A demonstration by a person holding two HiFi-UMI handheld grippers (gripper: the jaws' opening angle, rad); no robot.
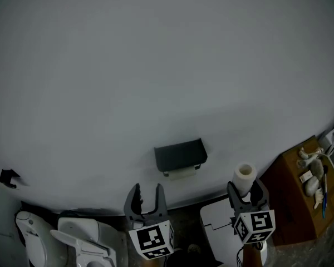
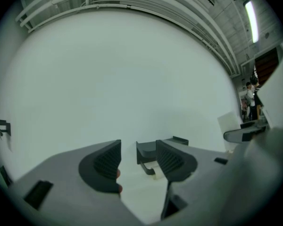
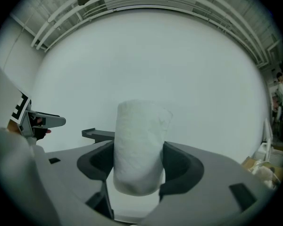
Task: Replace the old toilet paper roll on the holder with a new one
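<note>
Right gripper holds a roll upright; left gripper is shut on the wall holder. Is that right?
No. The left gripper is open and empty, jaws apart, not touching the holder, as the left gripper view shows. The right gripper does hold the roll upright.

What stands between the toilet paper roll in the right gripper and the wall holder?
Nothing visible in the space between the toilet paper roll and the holder. But a pale old roll occupies the holder's bar.
</note>
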